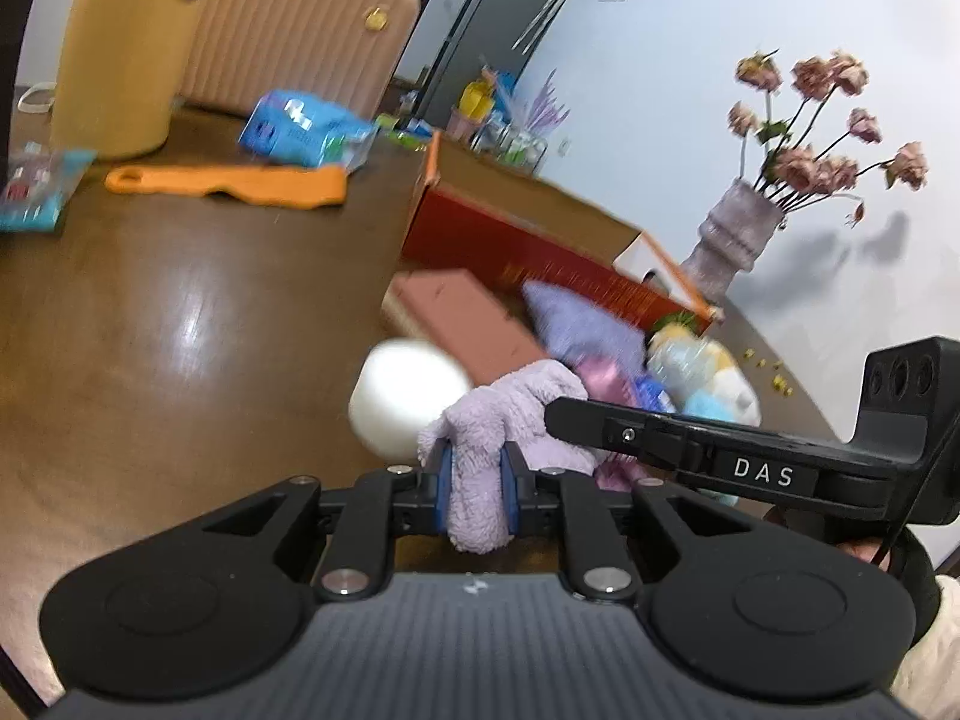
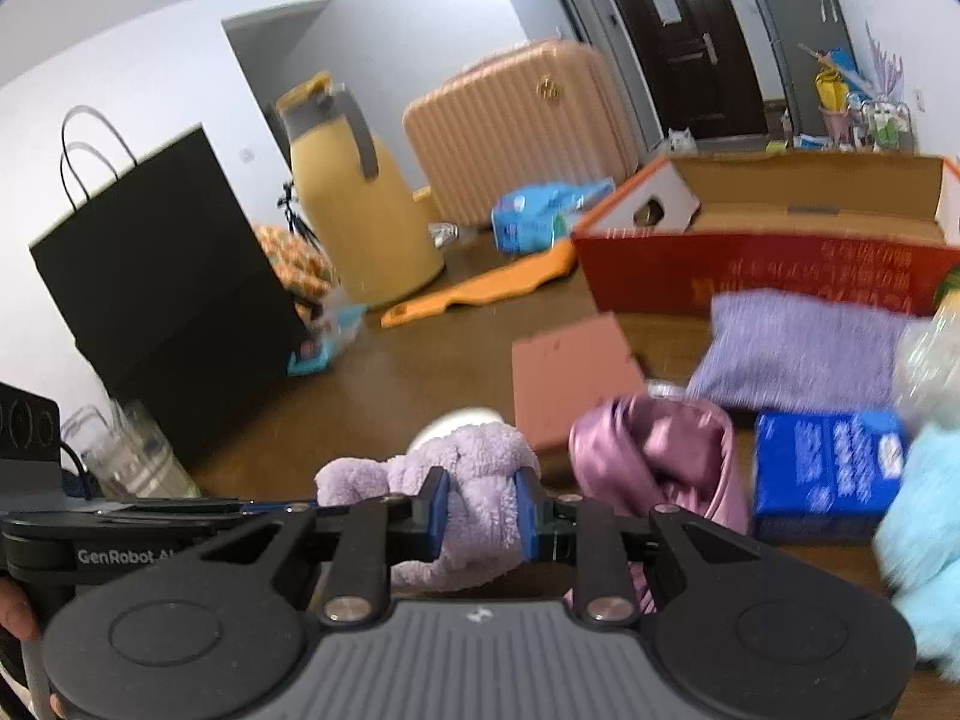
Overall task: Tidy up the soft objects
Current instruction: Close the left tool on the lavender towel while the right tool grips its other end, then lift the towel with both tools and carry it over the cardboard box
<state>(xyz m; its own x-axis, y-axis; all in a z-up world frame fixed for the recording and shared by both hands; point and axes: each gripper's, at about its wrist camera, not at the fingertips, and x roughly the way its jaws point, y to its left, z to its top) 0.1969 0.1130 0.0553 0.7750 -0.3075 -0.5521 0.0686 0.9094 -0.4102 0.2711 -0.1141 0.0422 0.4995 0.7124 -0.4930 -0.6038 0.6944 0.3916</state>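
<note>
Lettering "DAS" on right tongs (image 1: 555,411), "GenRobot" on left tongs (image 2: 240,507). Red box (image 2: 750,270) print blurred, unreadable. Left tongs (image 1: 477,480) clamped on one end of lilac fleece cloth (image 1: 510,420), right tongs (image 2: 480,510) clamped on the other; cloth just above brown glossy desk (image 1: 180,330), before pink satin bundle (image 2: 660,456) and purple cushion (image 2: 798,354). White walls, dark door (image 2: 684,42), pink suitcase (image 2: 516,126).

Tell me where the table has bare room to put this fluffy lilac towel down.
Bare wood lies left of the pink box and white roll, below the orange strip. It is crowded to the right: lavender pillow, satin cloth, blue pack and plush toys pile up before the red carton. Both tools grip the lilac towel.
</note>
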